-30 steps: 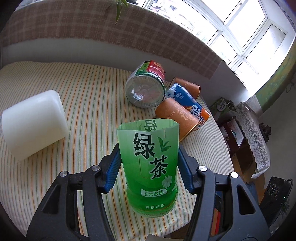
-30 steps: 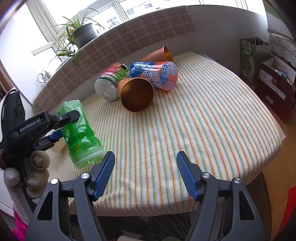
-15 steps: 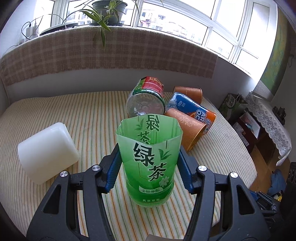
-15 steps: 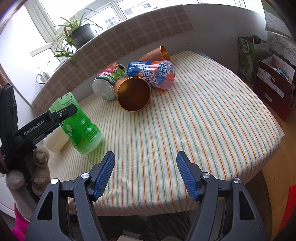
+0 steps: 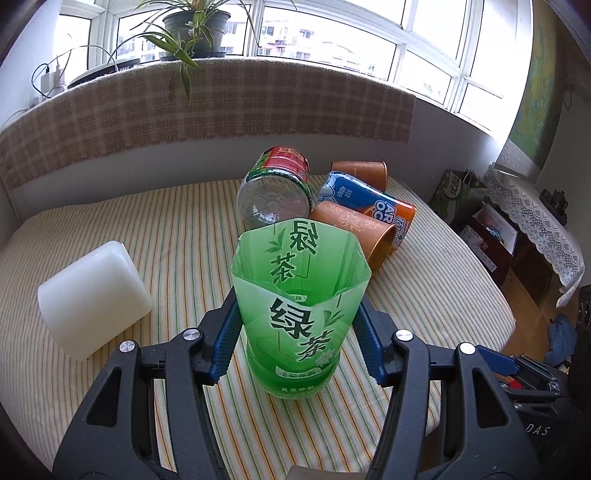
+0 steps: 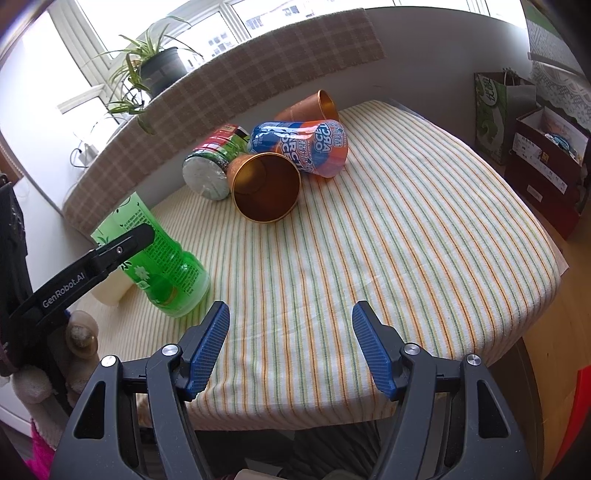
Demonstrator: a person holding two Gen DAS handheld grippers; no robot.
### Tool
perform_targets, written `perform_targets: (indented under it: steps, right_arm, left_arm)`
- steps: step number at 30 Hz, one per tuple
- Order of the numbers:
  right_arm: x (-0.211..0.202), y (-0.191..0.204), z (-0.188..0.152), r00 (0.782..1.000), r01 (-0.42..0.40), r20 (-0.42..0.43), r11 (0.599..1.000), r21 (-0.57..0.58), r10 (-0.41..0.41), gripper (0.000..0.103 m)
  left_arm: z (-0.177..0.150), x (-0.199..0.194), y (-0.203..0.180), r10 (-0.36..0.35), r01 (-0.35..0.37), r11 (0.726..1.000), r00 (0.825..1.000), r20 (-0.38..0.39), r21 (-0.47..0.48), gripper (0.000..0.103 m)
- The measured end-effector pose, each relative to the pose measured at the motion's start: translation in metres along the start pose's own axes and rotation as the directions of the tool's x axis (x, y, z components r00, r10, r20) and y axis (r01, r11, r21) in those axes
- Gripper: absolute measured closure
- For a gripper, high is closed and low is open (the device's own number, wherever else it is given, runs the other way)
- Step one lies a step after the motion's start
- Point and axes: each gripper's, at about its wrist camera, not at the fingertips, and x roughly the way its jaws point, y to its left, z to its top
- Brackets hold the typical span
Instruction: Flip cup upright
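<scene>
My left claw is clenched on the one green cup, a blue pad pressed to each side of it. The cup stands mouth up with its base on the striped cloth, close to the table's near edge; from the right wrist view the green cup leans a little, the left claw's black finger crossing its side. My right claw hangs released over the near edge of the cloth, its two blue pads apart with nothing between them.

Just left of the green cup lies one white tub on its side. Farther back, four more cups lie tipped over in a touching cluster: a clear cup with a red-green label, a blue-orange cup, and two copper cups, one nearer with its mouth toward my right, one behind the rest. One potted plant sits on the window ledge beyond.
</scene>
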Motion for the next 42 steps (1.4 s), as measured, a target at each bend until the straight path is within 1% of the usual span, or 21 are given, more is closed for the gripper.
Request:
perform_targets:
  steps: [6,12,18,20,21,24,27,31,34,37,40,42]
  right_arm:
    - [-0.001,0.002,-0.001,1.0,-0.003,0.0,1.0,-0.006,0.003,0.034]
    - [-0.001,0.004,0.0,1.0,-0.001,0.003,1.0,-0.011,0.001,0.034]
    - [-0.002,0.006,0.0,1.0,-0.002,0.001,1.0,-0.014,0.002,0.034]
    - [-0.002,0.007,0.0,1.0,-0.002,0.002,1.0,-0.015,0.002,0.034]
    - [-0.002,0.007,0.0,1.0,-0.002,0.002,1.0,-0.016,0.002,0.034]
    - [-0.003,0.009,0.0,1.0,-0.003,0.004,1.0,-0.019,0.003,0.034]
    - [-0.003,0.011,0.001,1.0,-0.002,0.012,1.0,-0.03,0.002,0.034]
    - [-0.008,0.019,0.001,0.999,0.011,0.047,0.997,-0.074,-0.007,0.034]
    - [-0.014,0.027,0.004,0.995,0.021,0.096,0.993,-0.119,-0.01,0.034]
    - [-0.02,0.036,0.006,0.99,0.032,0.144,0.986,-0.165,-0.008,0.034]
    - [-0.025,0.045,0.009,0.983,0.029,0.184,0.98,-0.196,0.008,0.026]
    - [-0.028,0.05,0.01,0.978,0.03,0.208,0.977,-0.213,0.016,0.026]
  left_arm:
    - [-0.003,-0.001,0.001,-0.025,0.025,1.0,1.0,-0.014,-0.009,0.044]
    - [-0.009,-0.001,0.002,-0.069,0.068,0.997,0.997,-0.039,-0.035,0.04]
    - [-0.013,-0.001,0.005,-0.088,0.085,0.995,0.994,-0.059,-0.058,0.039]
    - [-0.014,-0.001,0.007,-0.096,0.091,0.994,0.993,-0.067,-0.065,0.032]
    - [-0.015,-0.001,0.008,-0.102,0.098,0.993,0.992,-0.069,-0.069,0.024]
    - [-0.017,-0.003,0.01,-0.118,0.113,0.991,0.99,-0.072,-0.073,0.023]
    - [-0.022,-0.005,0.012,-0.114,0.108,0.992,0.99,-0.086,-0.069,0.023]
    - [-0.034,-0.012,0.017,-0.086,0.08,0.995,0.992,-0.092,-0.061,0.023]
    - [-0.043,-0.023,0.024,-0.045,0.041,0.998,0.997,-0.07,-0.053,0.023]
    - [-0.048,-0.037,0.032,0.005,-0.006,0.998,1.0,-0.027,-0.064,0.023]
    - [-0.049,-0.053,0.04,0.048,-0.045,0.995,0.998,0.029,-0.09,0.023]
    - [-0.049,-0.064,0.044,0.084,-0.076,0.992,0.994,0.073,-0.103,0.023]
